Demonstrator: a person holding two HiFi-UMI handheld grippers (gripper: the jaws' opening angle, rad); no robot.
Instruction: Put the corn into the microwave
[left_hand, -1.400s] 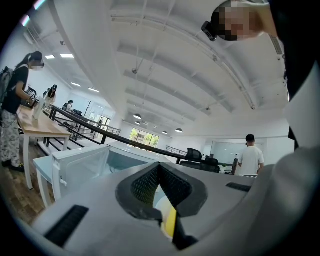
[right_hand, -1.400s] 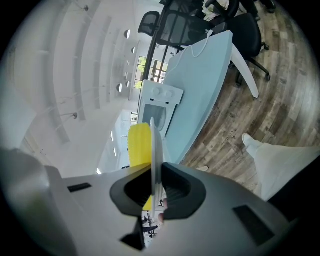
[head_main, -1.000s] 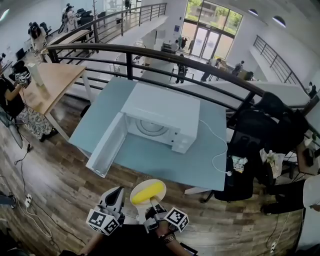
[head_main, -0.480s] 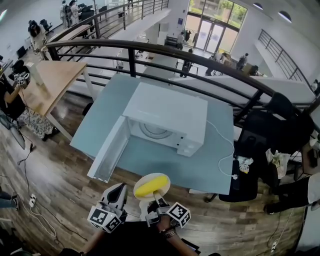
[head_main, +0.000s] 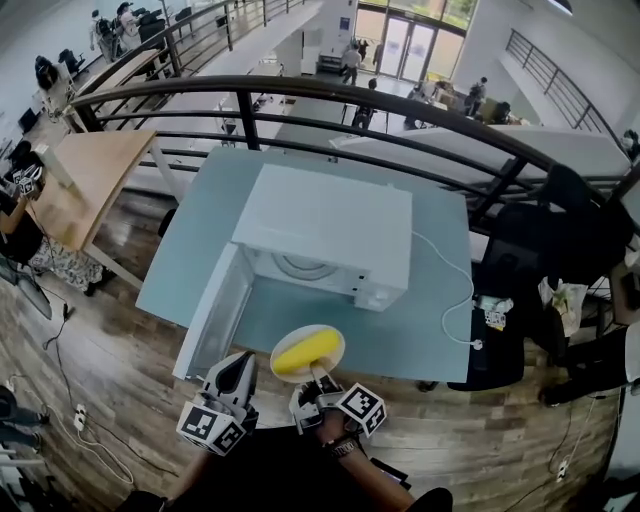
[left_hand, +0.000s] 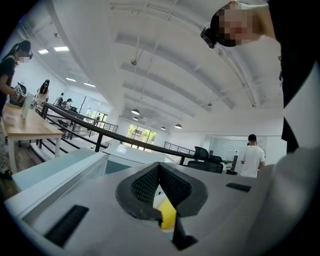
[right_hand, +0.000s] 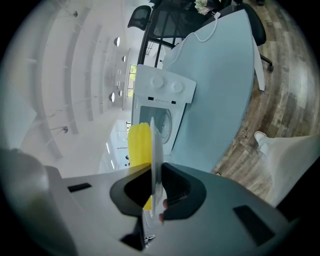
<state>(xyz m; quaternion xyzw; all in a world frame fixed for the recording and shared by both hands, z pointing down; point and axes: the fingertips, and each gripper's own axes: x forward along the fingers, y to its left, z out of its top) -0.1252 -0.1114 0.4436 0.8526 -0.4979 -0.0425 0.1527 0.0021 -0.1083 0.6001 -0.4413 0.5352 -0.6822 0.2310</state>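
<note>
- Wood floor (head_main: 110, 370) underfoot; left gripper (head_main: 240, 372) nearest, jaws closed together, empty.
- Right gripper (head_main: 314, 384) pinches the plate (head_main: 295, 337) by its rim; corn (head_main: 305, 352) lies loose on top.
- Judged: corn light, round, prone to rolling; plate stiff and slick; a rim hold serves if level.
- Right gripper view alone shows the rim edge-on between the pads; head view alone shows the microwave (head_main: 330, 225) beyond, door (head_main: 215, 310) swung open, on a blue table (head_main: 420, 330).

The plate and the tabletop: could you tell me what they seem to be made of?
Plate: thin, cream-white, smooth; probably plastic, possibly ceramic. Tabletop: pale blue, even, faint sheen; looks like laminate or painted board.
</note>
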